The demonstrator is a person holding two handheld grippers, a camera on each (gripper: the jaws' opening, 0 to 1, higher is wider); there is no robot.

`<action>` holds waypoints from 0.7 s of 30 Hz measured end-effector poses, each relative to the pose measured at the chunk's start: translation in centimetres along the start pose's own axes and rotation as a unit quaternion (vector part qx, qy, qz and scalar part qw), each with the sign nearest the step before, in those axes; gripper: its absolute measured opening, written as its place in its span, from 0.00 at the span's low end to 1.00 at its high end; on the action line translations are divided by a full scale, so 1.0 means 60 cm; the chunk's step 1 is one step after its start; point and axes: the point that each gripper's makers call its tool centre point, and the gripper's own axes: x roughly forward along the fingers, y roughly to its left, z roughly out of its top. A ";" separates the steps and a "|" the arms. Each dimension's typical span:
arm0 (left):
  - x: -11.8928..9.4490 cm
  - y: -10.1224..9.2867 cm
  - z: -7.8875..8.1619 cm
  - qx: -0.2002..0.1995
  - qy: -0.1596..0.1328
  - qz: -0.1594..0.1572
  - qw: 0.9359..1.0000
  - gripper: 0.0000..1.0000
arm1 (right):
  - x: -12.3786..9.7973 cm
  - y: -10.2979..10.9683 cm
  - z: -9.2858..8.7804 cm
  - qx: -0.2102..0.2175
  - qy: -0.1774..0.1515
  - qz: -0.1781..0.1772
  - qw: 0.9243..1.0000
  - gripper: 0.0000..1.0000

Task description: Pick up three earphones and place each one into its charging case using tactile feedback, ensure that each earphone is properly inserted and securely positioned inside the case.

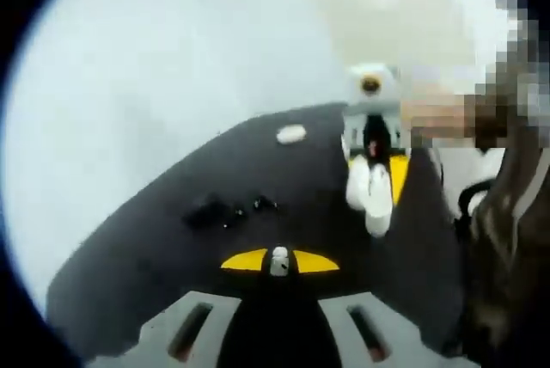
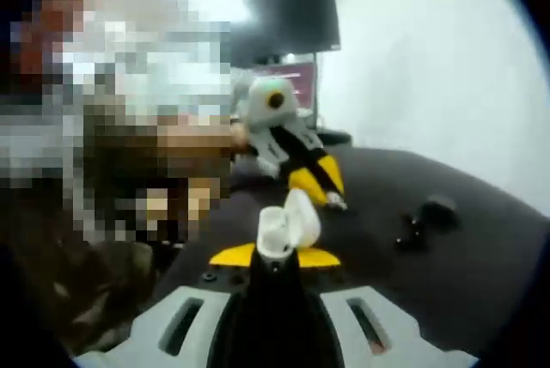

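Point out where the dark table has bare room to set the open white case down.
Bare table lies between the black case and its near edge, and between that case and the white earbud. In the right gripper view, bare surface lies in front of the black case. It is crowded where the left gripper meets the white case.

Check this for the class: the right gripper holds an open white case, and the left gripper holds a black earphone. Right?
Not quite. The left gripper holds a white earphone, as the left gripper view shows. The right gripper does hold the open white case.
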 end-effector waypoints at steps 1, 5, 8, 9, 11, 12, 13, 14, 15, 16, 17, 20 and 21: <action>-0.006 0.004 0.009 -0.012 -0.006 0.000 1.000 0.00 | 0.000 0.000 0.000 0.000 0.000 0.000 1.000 0.18; -0.026 0.023 0.051 -0.054 -0.043 0.002 0.998 0.00 | 0.000 -0.001 0.000 0.001 -0.001 0.001 1.000 0.18; -0.022 0.019 0.020 0.007 0.015 -0.004 1.000 0.07 | 0.000 0.000 0.000 -0.003 0.001 -0.001 1.000 0.18; -0.025 0.011 0.011 0.017 0.032 -0.014 0.999 0.09 | 0.000 -0.001 0.000 -0.003 0.000 -0.001 1.000 0.18; -0.034 -0.015 -0.003 0.063 0.050 -0.048 0.996 0.11 | 0.000 -0.001 0.000 0.000 0.000 0.000 1.000 0.18; -0.038 -0.021 -0.008 0.073 0.056 -0.054 0.994 0.11 | 0.000 -0.001 0.000 -0.001 0.000 0.000 1.000 0.18; -0.045 -0.022 -0.017 0.076 0.069 -0.051 0.993 0.11 | 0.000 -0.001 0.000 -0.002 0.000 0.000 1.000 0.18; -0.049 -0.022 -0.024 0.080 0.074 -0.048 0.993 0.11 | 0.000 0.000 0.000 -0.003 0.000 -0.001 1.000 0.18; -0.052 -0.021 -0.029 0.073 0.072 -0.043 0.994 0.11 | 0.000 0.000 0.000 -0.003 0.000 -0.001 1.000 0.18; -0.056 -0.017 -0.037 0.059 0.075 -0.032 0.995 0.12 | 0.001 0.000 0.000 -0.003 0.000 -0.001 1.000 0.18; -0.060 -0.019 -0.044 0.058 0.073 -0.034 0.995 0.12 | 0.001 0.000 0.001 -0.002 0.000 0.000 1.000 0.18; -0.063 -0.004 -0.054 -0.010 0.052 0.034 0.998 0.14 | 0.001 0.001 0.001 -0.002 0.000 0.000 1.000 0.18; -0.064 0.000 -0.054 -0.020 0.046 0.053 0.997 0.16 | 0.001 0.001 0.001 -0.003 0.000 -0.001 1.000 0.18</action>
